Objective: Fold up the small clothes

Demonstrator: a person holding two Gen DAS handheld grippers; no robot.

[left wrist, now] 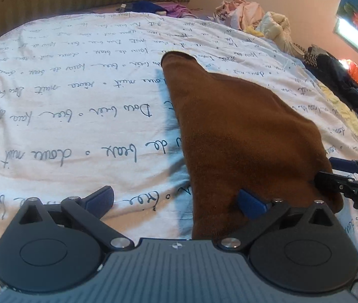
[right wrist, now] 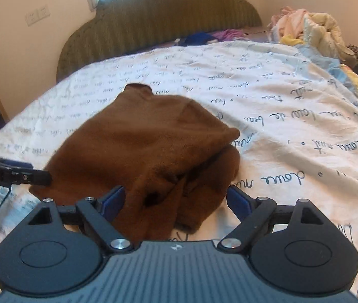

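Observation:
A small brown fleece garment (left wrist: 232,131) lies on the white bedsheet, partly folded over itself, with a narrow end pointing toward the headboard. My left gripper (left wrist: 176,199) is open at its near left edge; the right finger (left wrist: 252,203) rests on the cloth and the left finger (left wrist: 100,197) on the sheet. In the right wrist view the garment (right wrist: 141,139) shows bunched, doubled layers at its near end. My right gripper (right wrist: 176,200) is open, its fingers on either side of that bunched end. Each gripper shows in the other's view, the right gripper (left wrist: 343,181) and the left gripper (right wrist: 27,174), both at the cloth's edge.
The sheet (left wrist: 65,101) with handwriting print covers the bed. A pile of pale clothes (right wrist: 310,25) sits at the far right corner, dark items (left wrist: 340,83) along the right side. Blue and purple clothes (right wrist: 211,36) lie by the green headboard (right wrist: 158,17).

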